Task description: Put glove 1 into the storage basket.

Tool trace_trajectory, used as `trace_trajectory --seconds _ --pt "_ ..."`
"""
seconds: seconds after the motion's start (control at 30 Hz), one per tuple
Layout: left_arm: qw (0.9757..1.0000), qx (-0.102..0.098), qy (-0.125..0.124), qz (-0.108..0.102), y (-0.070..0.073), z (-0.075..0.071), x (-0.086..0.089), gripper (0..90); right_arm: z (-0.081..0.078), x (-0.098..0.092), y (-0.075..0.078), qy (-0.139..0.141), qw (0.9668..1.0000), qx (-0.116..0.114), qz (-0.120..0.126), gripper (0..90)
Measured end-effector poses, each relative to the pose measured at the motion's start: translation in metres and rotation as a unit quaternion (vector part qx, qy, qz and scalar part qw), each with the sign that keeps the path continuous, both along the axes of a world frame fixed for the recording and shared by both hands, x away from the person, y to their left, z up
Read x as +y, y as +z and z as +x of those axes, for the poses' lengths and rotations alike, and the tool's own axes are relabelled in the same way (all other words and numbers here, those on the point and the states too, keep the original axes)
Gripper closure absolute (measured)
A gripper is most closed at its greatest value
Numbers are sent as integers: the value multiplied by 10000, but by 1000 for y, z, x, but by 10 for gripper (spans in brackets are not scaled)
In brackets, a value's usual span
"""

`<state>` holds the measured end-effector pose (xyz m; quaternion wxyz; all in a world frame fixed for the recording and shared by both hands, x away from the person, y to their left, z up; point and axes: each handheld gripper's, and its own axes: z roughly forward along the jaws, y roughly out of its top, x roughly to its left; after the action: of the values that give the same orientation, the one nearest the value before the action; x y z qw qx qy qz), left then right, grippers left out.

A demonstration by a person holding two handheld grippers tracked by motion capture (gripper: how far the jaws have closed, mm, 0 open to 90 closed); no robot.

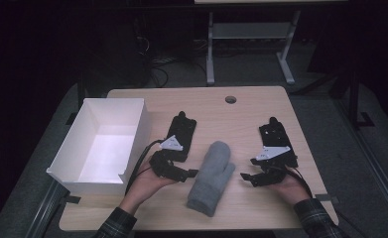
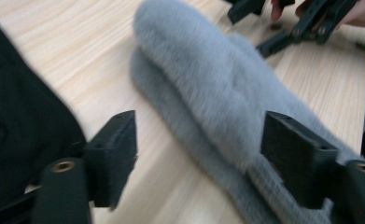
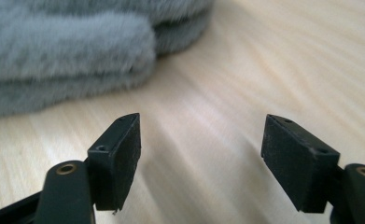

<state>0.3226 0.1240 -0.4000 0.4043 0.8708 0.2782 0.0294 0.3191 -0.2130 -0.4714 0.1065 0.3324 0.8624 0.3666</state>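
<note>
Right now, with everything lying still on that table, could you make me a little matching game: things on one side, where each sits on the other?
Things:
1. white box
2. grey mitten
3. left gripper
4. round hole

Places:
A. table's far edge
B. middle, between both grippers
C. table's left side
D. just left of the mitten, open

Pairs: 1-C, 2-B, 3-D, 4-A
</note>
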Motion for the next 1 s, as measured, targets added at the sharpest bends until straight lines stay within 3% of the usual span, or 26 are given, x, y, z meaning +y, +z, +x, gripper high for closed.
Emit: trace_trajectory --seconds 0.13,0.3,0.5,0.7,0.8,0.9,1.0 --pt "9998 -63 -194 -54 7 5 -17 155 1 3 0 15 10000 28 -9 275" --pt "9994 -60 -351 -14 6 10 -34 135 1 3 -3 19 10000 50 -82 261" --pt "9989 14 -382 260 -11 16 -51 128 -1 4 -4 32 9999 -33 -128 257" --pt "9989 198 -269 314 -26 18 -56 127 -1 5 -4 31 9999 -51 -87 255" --pt "9981 364 -293 396 -41 21 -58 126 -1 5 -5 33 9999 -80 -80 253" --pt "9981 451 -252 323 -46 22 -59 126 -1 5 -5 26 9999 -80 -64 253" --pt "9975 483 -299 422 -50 22 -59 126 -1 5 -6 30 9999 -101 -36 252"
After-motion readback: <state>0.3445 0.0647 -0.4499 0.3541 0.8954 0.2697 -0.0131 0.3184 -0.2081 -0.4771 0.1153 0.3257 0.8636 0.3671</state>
